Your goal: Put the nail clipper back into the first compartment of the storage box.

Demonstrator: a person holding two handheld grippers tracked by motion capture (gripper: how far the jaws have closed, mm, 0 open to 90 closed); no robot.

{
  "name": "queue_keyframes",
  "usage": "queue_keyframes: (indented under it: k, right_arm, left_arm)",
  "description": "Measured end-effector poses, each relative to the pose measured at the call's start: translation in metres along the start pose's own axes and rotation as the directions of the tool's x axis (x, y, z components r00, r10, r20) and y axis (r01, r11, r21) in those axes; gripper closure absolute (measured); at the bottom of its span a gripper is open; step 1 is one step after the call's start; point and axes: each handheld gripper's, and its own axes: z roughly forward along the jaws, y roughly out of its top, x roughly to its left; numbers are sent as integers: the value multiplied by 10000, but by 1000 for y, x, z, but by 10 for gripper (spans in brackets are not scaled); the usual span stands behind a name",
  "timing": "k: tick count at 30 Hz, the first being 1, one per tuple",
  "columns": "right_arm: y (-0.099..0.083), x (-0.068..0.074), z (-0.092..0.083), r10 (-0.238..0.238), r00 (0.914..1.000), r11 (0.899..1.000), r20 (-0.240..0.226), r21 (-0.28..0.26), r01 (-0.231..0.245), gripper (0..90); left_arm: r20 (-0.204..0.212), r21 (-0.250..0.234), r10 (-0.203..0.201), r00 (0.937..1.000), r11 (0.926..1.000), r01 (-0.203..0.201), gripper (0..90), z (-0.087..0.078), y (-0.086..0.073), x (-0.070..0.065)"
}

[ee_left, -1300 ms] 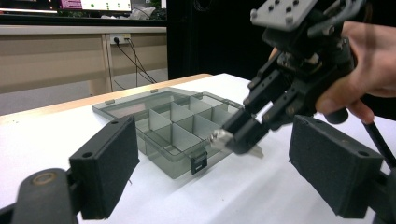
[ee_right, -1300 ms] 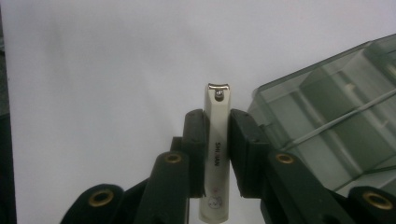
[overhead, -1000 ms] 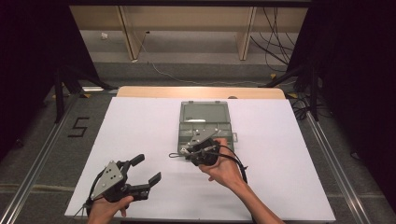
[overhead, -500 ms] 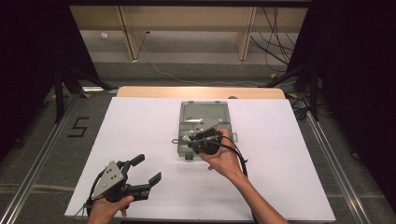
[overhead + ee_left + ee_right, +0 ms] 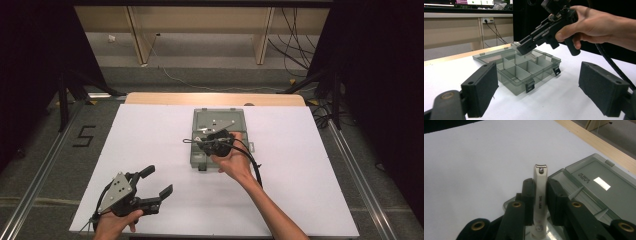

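Note:
A translucent grey compartment box (image 5: 199,156) lies open in the middle of the white table, its lid (image 5: 604,182) folded back on the far side. My right gripper (image 5: 200,142) hovers over the box's compartments, shut on a white nail clipper (image 5: 540,192) that sticks out past the fingertips. From the left gripper view, the right gripper (image 5: 522,47) slants down toward the box (image 5: 521,72), held in a hand. My left gripper (image 5: 159,181) rests near the front left of the table, open with nothing between its pads (image 5: 482,87).
A white sheet (image 5: 310,165) covers the table, with a wooden edge (image 5: 215,98) at the far side. The right gripper's black cable (image 5: 255,167) trails along the forearm. Dark curtains and floor rails flank the table.
My right gripper has carried the nail clipper away from the person, from the box's near edge to over its compartments. The left gripper has stayed put.

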Motion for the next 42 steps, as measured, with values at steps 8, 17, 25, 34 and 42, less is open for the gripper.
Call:
queue_keyframes:
  k: [8,17,25,34,42]
  right_arm:
    - [4,-8,8,210,9997,9997,85,-136,-208,769]
    - [7,-17,20,349,9990,9992,277,-215,-343,769]
    - [11,-22,30,595,9976,9978,343,-305,-585,769]
    - [13,-26,41,771,9959,9968,483,-256,-759,769]
    - [15,-28,50,875,9947,9960,536,-200,-865,769]
  left_arm:
    - [-9,-4,9,10000,10000,-9,155,0,0,0]
    - [-11,-31,-7,10000,10000,7,155,0,0,0]
    - [1,-36,-16,10000,10000,16,155,0,0,0]
    - [16,-35,-13,10000,10000,13,155,0,0,0]
    - [22,-20,-9,10000,10000,9,155,0,0,1]
